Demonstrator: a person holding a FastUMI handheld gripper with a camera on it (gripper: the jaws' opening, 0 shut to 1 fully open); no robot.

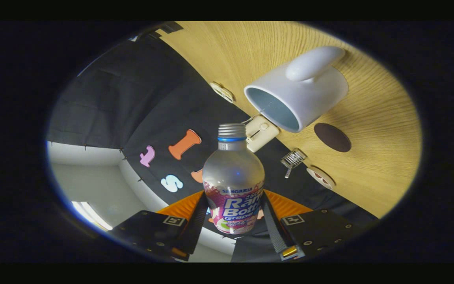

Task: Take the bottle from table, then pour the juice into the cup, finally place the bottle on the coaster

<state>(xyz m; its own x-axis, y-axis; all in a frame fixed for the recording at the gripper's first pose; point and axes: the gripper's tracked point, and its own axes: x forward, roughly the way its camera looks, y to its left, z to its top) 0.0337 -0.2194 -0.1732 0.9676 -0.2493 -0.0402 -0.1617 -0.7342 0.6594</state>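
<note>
My gripper (233, 213) is shut on a silvery bottle (233, 177) with a printed label, a threaded neck and a blue ring. Both fingers press on its lower body. The whole view is rolled over, so the bottle is tipped, and its mouth (231, 127) points toward a white mug (298, 92) with a pale blue inside. The mug stands on the wooden table (369, 118), just beyond and to the right of the bottle's mouth, its handle facing me. A dark brown round coaster (332, 137) lies on the table beside the mug.
A cream clip-like fitting (261, 132) sits at the table's edge right by the bottle's mouth. A small metal whisk-like piece (292, 159) and two round fittings (320, 177) (222, 91) also line that edge. The black cloth wall stands behind the table.
</note>
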